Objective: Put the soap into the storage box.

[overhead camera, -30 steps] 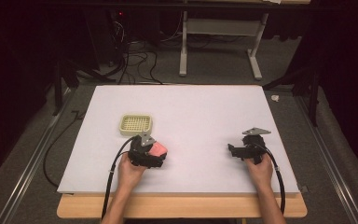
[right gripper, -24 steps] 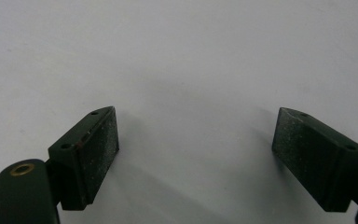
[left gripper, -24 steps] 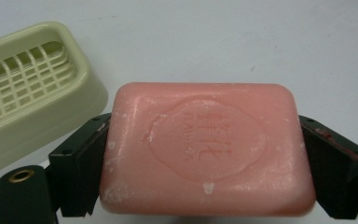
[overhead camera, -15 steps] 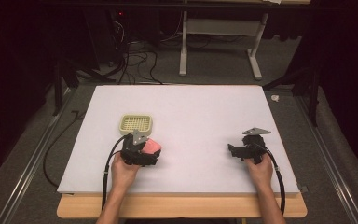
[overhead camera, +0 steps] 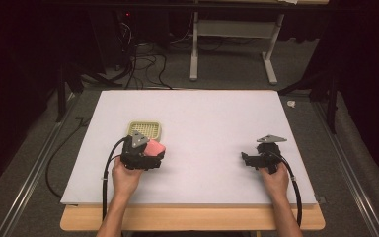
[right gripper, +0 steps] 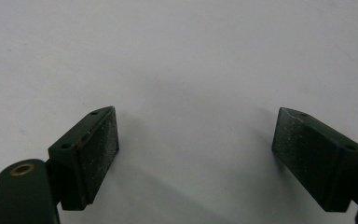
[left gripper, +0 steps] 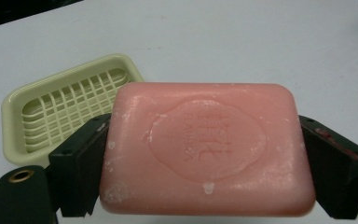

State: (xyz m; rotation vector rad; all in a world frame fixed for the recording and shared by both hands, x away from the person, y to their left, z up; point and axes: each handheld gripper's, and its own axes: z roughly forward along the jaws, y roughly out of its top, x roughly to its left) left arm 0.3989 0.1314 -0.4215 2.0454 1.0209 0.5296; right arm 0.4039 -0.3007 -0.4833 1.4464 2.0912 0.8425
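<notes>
A pink bar of soap (left gripper: pixel 207 147) with an embossed oval stamp sits clamped between the two black jaws of my left gripper (overhead camera: pixel 150 155), held just above the white board. The soap (overhead camera: pixel 154 147) shows as a pink patch at the gripper's front in the high view. A pale yellow-green soap dish (left gripper: pixel 65 107) with a grid bottom lies empty just beyond and to the left of the soap; in the high view the dish (overhead camera: pixel 145 129) lies right behind the left gripper. My right gripper (right gripper: pixel 196 154) stands open over bare board, and the right gripper (overhead camera: pixel 249 159) points left at the board's right side.
The white board (overhead camera: pixel 202 123) covers a wooden table whose front edge (overhead camera: pixel 192 219) shows near the person. Black cables (overhead camera: pixel 106 173) trail from both grippers. A metal desk frame (overhead camera: pixel 232 44) and floor cables lie beyond the board's far edge.
The left gripper with the soap has shifted slightly left and toward the dish. The right gripper has stayed where it was.
</notes>
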